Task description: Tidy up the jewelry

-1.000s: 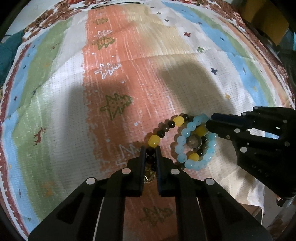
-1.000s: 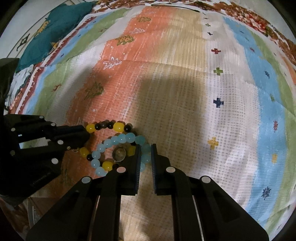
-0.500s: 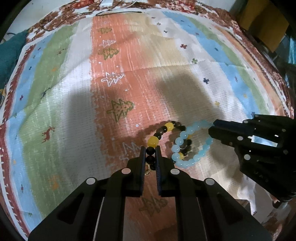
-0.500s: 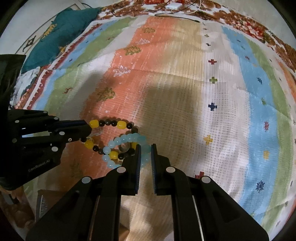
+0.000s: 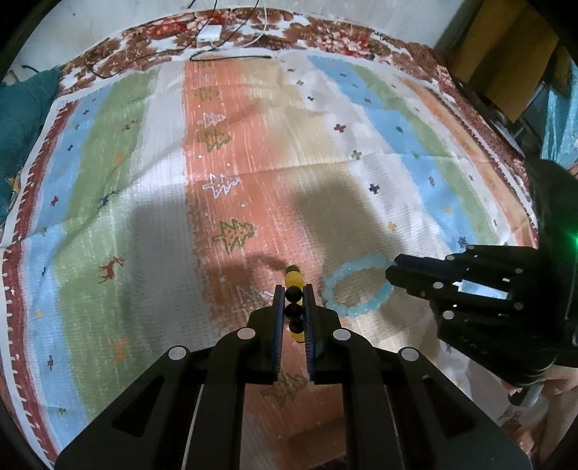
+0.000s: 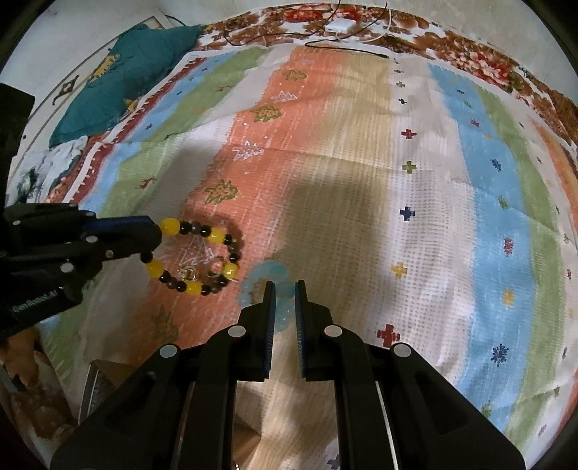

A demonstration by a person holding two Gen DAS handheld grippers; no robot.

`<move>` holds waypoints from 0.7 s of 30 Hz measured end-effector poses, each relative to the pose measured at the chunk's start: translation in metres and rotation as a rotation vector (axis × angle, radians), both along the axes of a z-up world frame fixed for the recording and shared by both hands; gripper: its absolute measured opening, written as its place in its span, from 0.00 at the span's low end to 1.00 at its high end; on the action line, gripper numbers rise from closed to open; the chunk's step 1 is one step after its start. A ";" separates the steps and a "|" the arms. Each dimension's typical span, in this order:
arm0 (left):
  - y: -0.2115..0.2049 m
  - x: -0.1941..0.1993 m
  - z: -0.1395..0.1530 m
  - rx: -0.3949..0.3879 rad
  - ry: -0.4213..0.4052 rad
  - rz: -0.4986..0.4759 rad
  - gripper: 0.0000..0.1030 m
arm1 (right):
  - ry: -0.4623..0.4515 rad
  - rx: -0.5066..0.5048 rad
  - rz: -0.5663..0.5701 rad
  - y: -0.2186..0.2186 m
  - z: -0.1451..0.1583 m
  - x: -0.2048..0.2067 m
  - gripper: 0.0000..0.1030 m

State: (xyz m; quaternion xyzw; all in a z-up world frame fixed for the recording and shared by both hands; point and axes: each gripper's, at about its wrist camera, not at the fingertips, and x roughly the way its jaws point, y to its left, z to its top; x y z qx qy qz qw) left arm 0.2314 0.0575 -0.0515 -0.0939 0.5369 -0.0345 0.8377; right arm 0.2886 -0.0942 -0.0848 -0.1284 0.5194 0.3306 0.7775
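My left gripper point(image 5: 293, 289) is shut on a yellow-and-black bead bracelet point(image 5: 294, 305) and holds it above the striped cloth. In the right wrist view this bracelet point(image 6: 202, 258) hangs as a full loop from the left gripper point(image 6: 151, 238), with a small metal charm on it. My right gripper point(image 6: 284, 285) is shut on a pale blue bead bracelet point(image 6: 269, 274). In the left wrist view the blue bracelet point(image 5: 356, 289) forms an open ring beside the right gripper point(image 5: 390, 276). The two bracelets are apart.
A striped patterned cloth point(image 5: 253, 162) covers the surface. A white charger with cables point(image 5: 211, 34) lies at its far edge. A teal cushion point(image 6: 133, 72) sits at the far left. A cardboard box point(image 5: 505, 54) stands at the far right.
The two bracelets were tangled together on the cloth. Both grippers have lifted and pulled apart, left gripper to the left, and the bracelets now hang separate.
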 end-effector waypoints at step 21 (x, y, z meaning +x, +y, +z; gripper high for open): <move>-0.014 -0.031 0.025 0.014 -0.071 -0.015 0.09 | -0.057 0.031 0.006 -0.011 0.025 -0.030 0.11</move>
